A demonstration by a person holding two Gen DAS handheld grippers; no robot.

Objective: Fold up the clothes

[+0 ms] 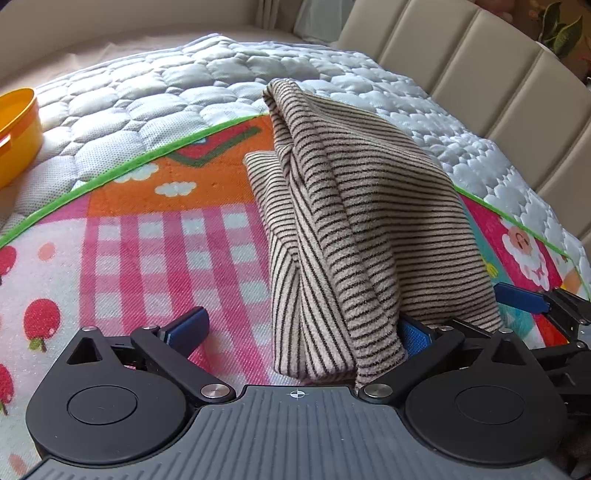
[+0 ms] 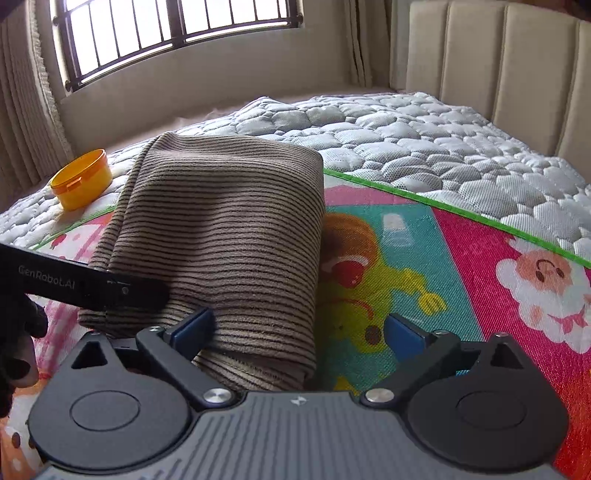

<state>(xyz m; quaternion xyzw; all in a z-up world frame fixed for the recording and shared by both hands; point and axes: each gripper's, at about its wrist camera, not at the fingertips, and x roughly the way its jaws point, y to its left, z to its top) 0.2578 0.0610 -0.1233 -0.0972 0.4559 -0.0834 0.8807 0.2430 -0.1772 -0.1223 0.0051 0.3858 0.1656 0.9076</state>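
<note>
A folded beige garment with thin dark stripes (image 1: 369,221) lies on a colourful play mat (image 1: 147,240) on the bed. In the left wrist view my left gripper (image 1: 301,321) stands wide open. The garment's near edge lies between its fingers and drapes over the right finger (image 1: 417,338). In the right wrist view the garment (image 2: 221,229) is a thick rectangular fold. My right gripper (image 2: 300,317) is wide open around its near right corner, and the pads do not press on it. The left gripper's black body (image 2: 92,284) rests on the fold's near left edge.
A yellow round tub (image 2: 81,181) sits on the quilted mattress (image 2: 406,140) beyond the garment's far left corner. A padded beige headboard (image 2: 498,74) bounds the bed on the right, and a barred window (image 2: 166,33) is behind. A gloved hand (image 2: 18,332) holds the left gripper.
</note>
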